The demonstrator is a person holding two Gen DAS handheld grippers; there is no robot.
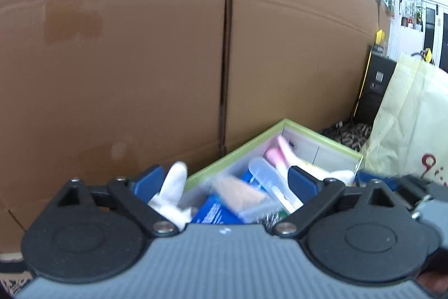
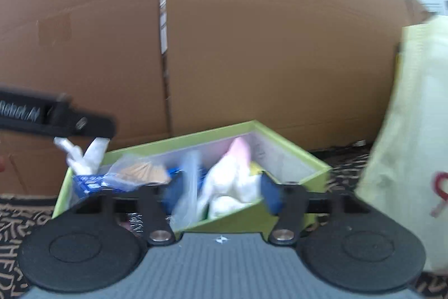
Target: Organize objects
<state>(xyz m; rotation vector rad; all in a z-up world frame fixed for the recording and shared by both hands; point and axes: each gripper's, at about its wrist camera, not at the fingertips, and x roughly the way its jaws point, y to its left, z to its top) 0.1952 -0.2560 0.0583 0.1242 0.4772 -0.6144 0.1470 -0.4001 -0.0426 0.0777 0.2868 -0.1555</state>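
- The left hand-held gripper (image 1: pixel 226 181), black with blue pads, has its jaws spread wide; in the left wrist view a white crumpled cloth-like item (image 1: pixel 172 194) lies just inside the left pad, and whether the pad touches it cannot be told.
- The right hand-held gripper (image 2: pixel 221 191) also stands spread, its blue pads apart over the box, with nothing clearly pinched between them.
- The task's things sit in an open rectangular cardboard box with a lime-green rim and pale inner walls (image 2: pixel 282 136), which rests on a dark patterned surface (image 2: pixel 16 217) in front of a tall wall of brown corrugated cardboard (image 1: pixel 140 60).
- Inside the box: a blue printed packet (image 1: pixel 215 210), a clear plastic bag holding something tan (image 1: pixel 240 195), a clear plastic tube-shaped case (image 1: pixel 268 175), a pink rounded item (image 1: pixel 275 156) and a soft white bundle (image 2: pixel 232 181).
- In the right wrist view the left hand-held gripper's black finger reaches in from the left above the box's left end, with the white crumpled item just under its tip.
- A pale yellow woven bag with a red mark (image 1: pixel 406 131) stands just to the right of the box.
- Both views are blurred, so smaller details cannot be made out.
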